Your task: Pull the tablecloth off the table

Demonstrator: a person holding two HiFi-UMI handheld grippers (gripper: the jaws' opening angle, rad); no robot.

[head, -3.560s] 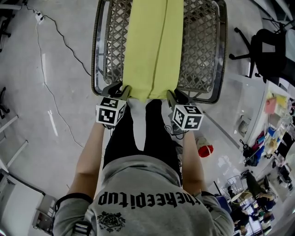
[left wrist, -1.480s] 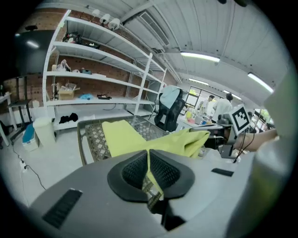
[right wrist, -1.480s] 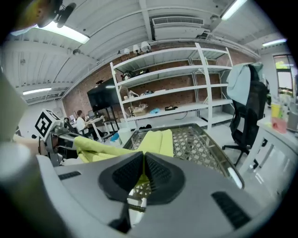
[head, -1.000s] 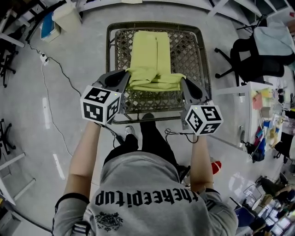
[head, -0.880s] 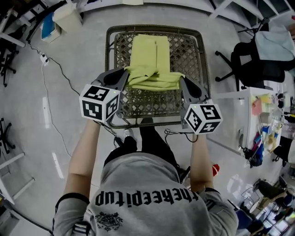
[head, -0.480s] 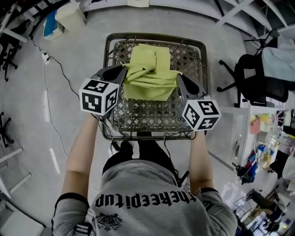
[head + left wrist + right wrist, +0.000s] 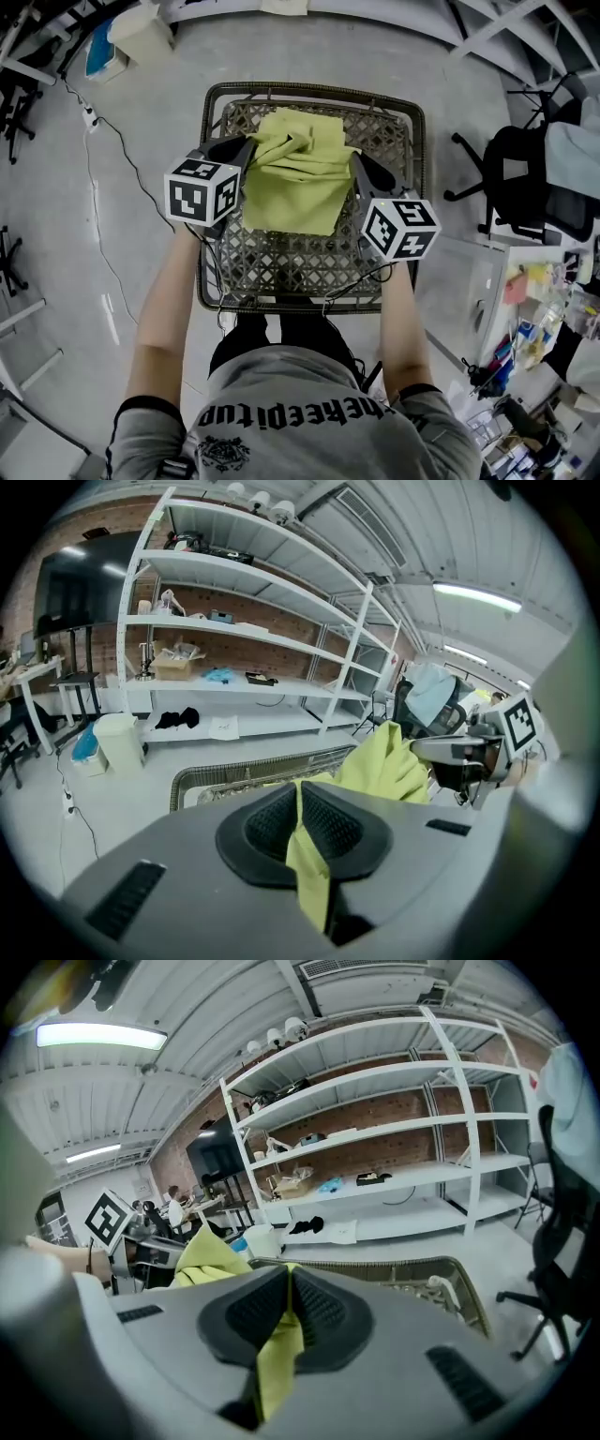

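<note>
The yellow-green tablecloth (image 7: 295, 183) lies folded over itself on the woven wicker table (image 7: 375, 272), bunched at its far end. My left gripper (image 7: 246, 150) is shut on the cloth's left corner, and a strip of the cloth (image 7: 309, 874) hangs between its pads. My right gripper (image 7: 354, 161) is shut on the right corner, and the cloth (image 7: 277, 1354) shows between its pads too. Both grippers hover over the far half of the table. In the left gripper view the raised fold (image 7: 384, 761) sits between me and the right gripper (image 7: 469, 752).
A black office chair (image 7: 525, 178) stands to the right of the table. A cable (image 7: 112, 150) runs over the grey floor on the left. White shelving (image 7: 253, 658) lines the brick wall ahead. A white bin (image 7: 141, 33) stands at the far left.
Both grippers have carried the cloth's near edge forward over the table, folding it onto the far part. More of the bare wicker top shows near the person.
</note>
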